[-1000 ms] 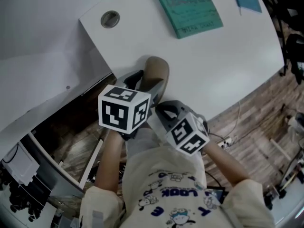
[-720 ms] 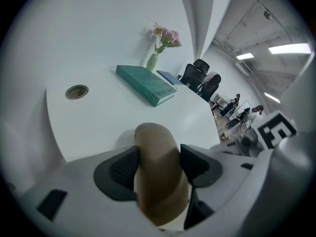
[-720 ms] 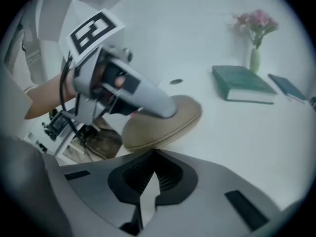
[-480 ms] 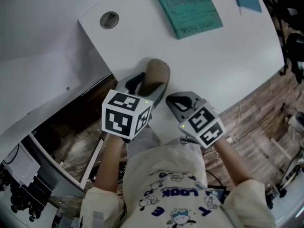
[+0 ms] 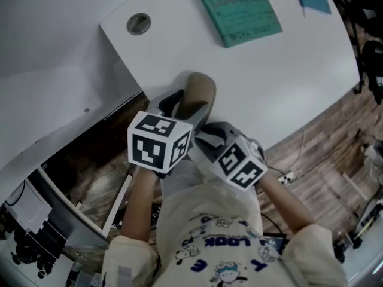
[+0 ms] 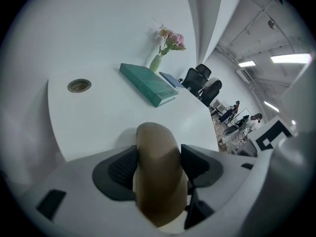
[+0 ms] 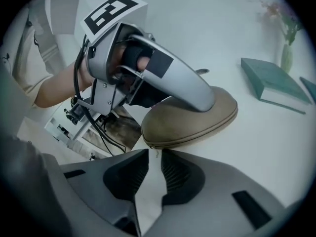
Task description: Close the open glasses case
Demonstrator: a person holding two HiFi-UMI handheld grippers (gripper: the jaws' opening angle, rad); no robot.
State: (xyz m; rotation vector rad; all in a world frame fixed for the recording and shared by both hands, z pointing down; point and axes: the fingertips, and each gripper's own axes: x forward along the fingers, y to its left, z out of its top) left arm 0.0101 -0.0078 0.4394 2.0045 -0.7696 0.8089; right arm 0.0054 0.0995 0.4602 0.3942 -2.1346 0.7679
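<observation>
The tan glasses case [image 5: 200, 88] lies zipped shut near the white table's [image 5: 269, 88] edge, pinched across its near end by the left gripper [image 6: 158, 154]. The right gripper [image 7: 154, 154] has just been opening its jaws. They now stand slightly apart and grip nothing, with the tips just short of the case's zipper seam.

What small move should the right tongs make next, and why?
Probably nudge the right tongs forward and shut them on the zip pull. Their jaws have just been opening, with nothing pressed between; the pull hangs right at their tips, and the left tongs clamp the case steady.
</observation>
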